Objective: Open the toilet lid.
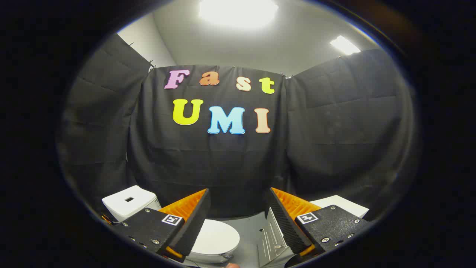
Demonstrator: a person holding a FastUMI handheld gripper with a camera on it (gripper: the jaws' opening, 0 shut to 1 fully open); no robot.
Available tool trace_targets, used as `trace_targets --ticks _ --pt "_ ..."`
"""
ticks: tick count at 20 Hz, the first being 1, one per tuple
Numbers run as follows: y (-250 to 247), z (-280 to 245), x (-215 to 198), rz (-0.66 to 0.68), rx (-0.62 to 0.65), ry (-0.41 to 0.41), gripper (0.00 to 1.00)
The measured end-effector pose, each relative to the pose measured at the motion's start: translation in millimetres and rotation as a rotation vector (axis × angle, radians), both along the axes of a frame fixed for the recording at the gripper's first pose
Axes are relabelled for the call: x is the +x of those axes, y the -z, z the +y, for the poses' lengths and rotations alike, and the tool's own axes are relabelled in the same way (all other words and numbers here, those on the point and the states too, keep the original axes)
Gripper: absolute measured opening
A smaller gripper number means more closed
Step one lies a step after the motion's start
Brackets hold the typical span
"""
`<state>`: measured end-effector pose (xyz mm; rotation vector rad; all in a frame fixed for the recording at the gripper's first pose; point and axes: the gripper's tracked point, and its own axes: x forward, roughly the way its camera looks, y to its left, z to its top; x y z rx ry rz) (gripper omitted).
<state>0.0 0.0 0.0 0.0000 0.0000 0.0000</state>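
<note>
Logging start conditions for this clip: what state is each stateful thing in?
toilet lid: down, closed over the bowl, untouched.
hand-held gripper: open, fingers spread apart, nothing between them, above the toilet.
ceiling lights: on.

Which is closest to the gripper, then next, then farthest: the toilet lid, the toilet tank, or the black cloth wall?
1. Toilet lid: shut, just below the open gripper.
2. Toilet tank: behind the lid, off to the left.
3. Black cloth wall: farthest, straight ahead.
</note>
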Motion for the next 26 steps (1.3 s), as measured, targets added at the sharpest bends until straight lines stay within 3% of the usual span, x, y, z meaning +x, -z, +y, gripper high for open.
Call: trace_targets --ticks 19,26 --pt "20.1 8.8 15.0 0.028 -0.019 -0.024 0.96" --pt "36.3 22.2 30.5 -0.003 0.049 -0.033 0.96"
